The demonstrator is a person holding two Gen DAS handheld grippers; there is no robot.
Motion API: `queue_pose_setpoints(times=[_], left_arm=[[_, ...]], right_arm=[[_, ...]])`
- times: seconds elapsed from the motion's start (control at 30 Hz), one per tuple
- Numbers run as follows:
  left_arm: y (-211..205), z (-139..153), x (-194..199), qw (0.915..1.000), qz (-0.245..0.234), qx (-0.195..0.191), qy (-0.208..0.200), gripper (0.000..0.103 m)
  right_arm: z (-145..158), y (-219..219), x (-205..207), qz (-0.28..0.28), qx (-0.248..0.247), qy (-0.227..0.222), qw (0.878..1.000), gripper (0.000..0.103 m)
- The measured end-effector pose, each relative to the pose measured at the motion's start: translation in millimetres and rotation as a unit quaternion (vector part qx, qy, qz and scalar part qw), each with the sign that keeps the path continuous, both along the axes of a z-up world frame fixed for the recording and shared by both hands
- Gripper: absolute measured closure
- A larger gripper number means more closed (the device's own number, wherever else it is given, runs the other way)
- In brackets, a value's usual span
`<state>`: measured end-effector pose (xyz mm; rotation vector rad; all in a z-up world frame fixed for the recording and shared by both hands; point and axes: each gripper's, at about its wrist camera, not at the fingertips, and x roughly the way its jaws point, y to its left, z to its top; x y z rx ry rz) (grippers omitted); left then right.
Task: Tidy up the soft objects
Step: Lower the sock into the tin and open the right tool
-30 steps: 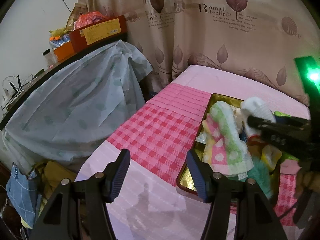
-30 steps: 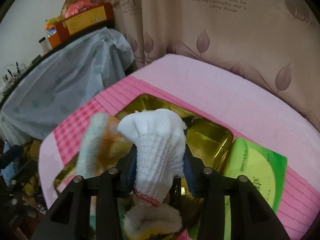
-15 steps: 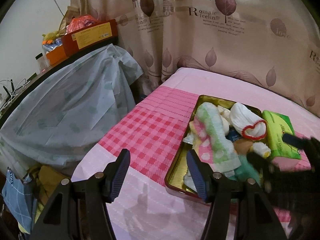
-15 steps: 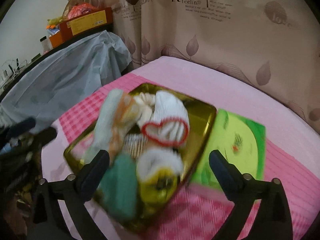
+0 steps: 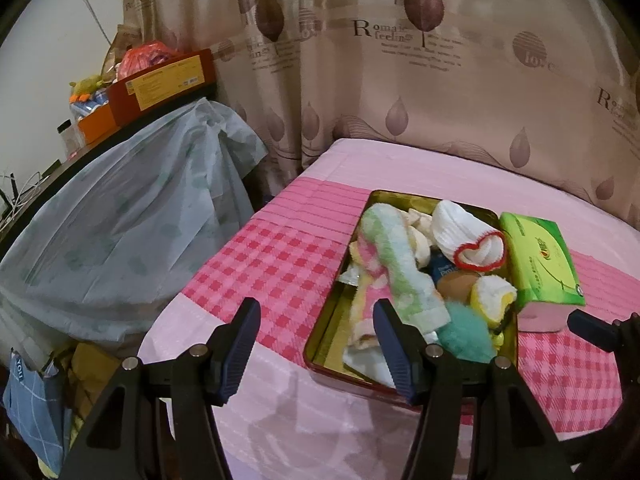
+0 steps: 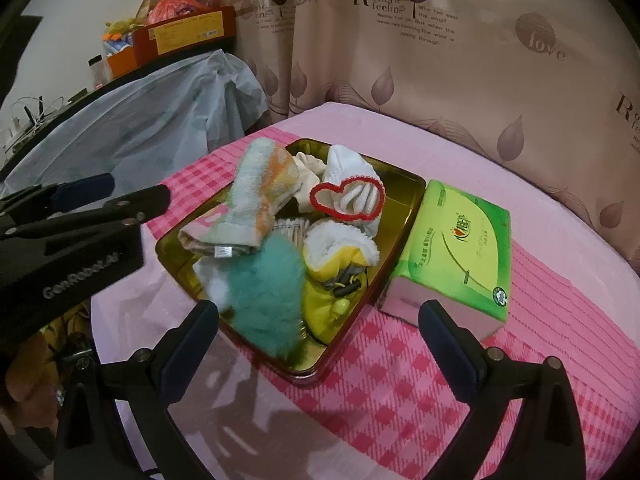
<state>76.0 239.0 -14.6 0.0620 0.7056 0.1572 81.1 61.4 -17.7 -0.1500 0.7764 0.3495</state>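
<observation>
While both claws, left (image 5: 316,344) and right (image 6: 320,322), gape empty, next grab tissues (image 6: 456,252) at tin's (image 6: 414,192) three o'clock squarely.

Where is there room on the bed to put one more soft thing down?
The checked pink cloth left of the gold tin is bare, and so is the plain pink bedspread between the tin and the curtain. The tin itself is crowded, piled with the white sock, striped towel and teal fluff. The green tissue pack fills its right side.
</observation>
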Motion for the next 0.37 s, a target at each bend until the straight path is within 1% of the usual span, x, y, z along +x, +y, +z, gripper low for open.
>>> queue_pose_setpoints(times=[0.17, 0.37], left_arm=[[-3.4, 0.9, -3.9, 0.9999, -0.011, -0.002, -0.01, 0.043], [-5.3, 0.3, -2.6, 0.9999, -0.012, 0.0, -0.008, 0.043]], right_arm=[[0.7, -0.4, -6.0, 0.006, 0.004, 0.002, 1.0, 0.004], [0.2, 2.2, -9.1, 0.011, 0.001, 0.002, 1.0, 0.004]])
